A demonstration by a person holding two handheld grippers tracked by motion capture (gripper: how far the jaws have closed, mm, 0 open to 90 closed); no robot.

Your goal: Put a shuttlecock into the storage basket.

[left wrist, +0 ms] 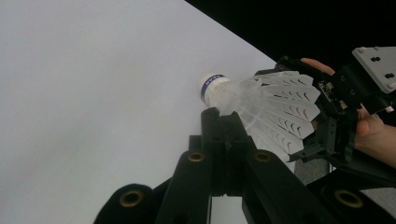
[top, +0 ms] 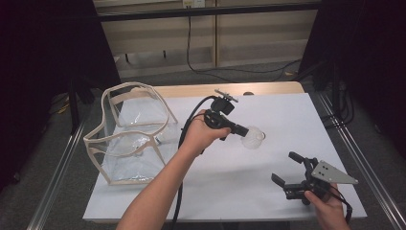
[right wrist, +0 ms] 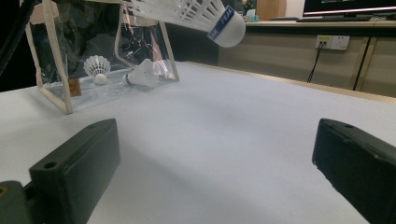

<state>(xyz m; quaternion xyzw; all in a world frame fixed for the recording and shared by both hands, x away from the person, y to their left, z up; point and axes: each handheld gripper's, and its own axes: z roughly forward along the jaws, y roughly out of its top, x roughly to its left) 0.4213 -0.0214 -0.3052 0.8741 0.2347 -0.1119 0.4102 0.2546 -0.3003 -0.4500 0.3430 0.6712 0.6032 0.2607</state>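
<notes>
Over our white table (top: 230, 182), we pinch a white feathered shuttlecock (top: 252, 137) with a blue-banded cork in our left gripper (top: 242, 130), off the surface; our right gripper (top: 293, 175) gapes empty.

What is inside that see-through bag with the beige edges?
Two white shuttlecocks lie on the floor of the clear bag. Glare on the plastic hides its far corners, so more could be there.

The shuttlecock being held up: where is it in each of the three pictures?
High view: the held shuttlecock is at centre, at the left gripper tip.
Left gripper view: right of centre, above the black fingers.
Right gripper view: top centre, cork pointing right.
Shared landmark: the white table.
</notes>
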